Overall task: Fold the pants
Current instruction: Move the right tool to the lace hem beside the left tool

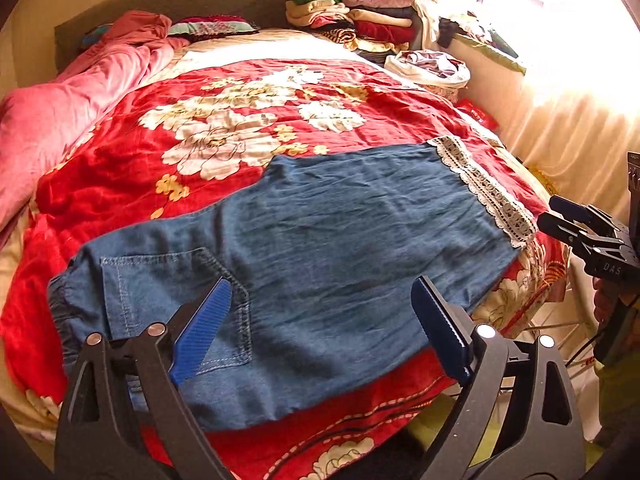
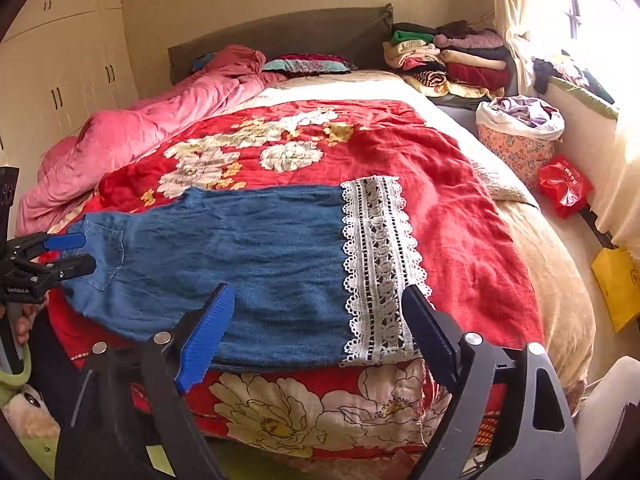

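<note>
Lying flat on red quilt, denim pants, both tongs agape

We stood in home bedroom. Bed filled most of room, dark headboard at far end. Red flowered cover lay over it, pink quilt bunched along one side. Folded clothes were stacked by pillow. We saw cream wardrobe doors, sunlit curtain, laundry basket.
</note>
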A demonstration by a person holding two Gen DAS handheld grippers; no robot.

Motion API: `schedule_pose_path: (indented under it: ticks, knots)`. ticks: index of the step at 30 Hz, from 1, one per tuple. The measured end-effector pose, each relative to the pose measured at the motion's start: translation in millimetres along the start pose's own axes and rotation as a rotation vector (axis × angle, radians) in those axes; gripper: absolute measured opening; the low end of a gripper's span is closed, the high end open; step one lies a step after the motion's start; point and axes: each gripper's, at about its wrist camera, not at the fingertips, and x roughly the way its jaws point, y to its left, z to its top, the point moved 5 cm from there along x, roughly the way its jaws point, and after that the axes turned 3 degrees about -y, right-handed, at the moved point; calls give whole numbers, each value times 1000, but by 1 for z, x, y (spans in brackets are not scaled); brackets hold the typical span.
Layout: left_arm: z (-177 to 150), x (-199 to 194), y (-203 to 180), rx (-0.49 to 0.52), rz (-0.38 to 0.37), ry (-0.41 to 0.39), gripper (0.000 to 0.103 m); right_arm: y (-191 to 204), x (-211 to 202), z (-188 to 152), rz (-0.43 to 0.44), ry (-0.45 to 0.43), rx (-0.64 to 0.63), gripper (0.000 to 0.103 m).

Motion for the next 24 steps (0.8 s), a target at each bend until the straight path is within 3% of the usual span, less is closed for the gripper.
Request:
schedule_pose_path:
  ticks: [15,24]
  knots:
    - [42,16,-33,74,-23,-16,91,-22,-5,-2,-15,-23,54,85]
    - [73,49,-59,145,-44,-7,92,-46,1,-13,-46,-2,94,85]
